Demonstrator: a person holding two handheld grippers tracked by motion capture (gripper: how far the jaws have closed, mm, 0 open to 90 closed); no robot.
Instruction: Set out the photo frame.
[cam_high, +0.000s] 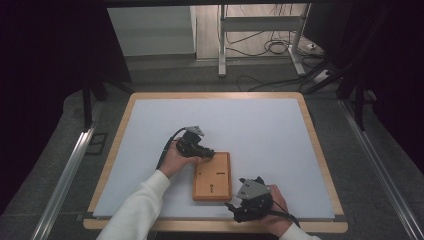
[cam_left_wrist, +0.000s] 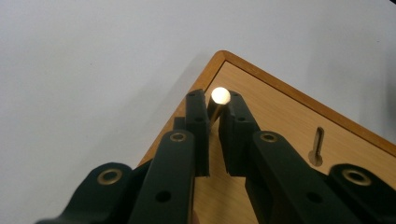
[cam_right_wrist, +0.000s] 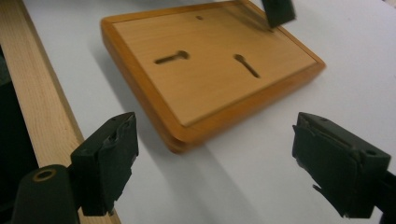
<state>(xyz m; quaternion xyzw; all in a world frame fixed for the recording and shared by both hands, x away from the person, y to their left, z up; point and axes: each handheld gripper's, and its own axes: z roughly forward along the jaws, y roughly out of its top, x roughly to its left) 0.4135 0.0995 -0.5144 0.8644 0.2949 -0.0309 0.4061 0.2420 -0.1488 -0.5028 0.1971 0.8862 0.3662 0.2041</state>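
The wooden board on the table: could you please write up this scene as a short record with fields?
surface: white mat on a wood-edged table
board: flat wooden board with keyhole slots, lying on the mat
left claw: shut on a small brass pin at the board's corner
right claw: open, nothing between the jaws, short of the board's near edge
contact: right claw clear of the board

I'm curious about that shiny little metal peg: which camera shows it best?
The left gripper view: the brass peg stands up close, pinched between the left tool above the wooden board. In the high view the tool covers that spot; the right gripper view catches just the tool's tip there.
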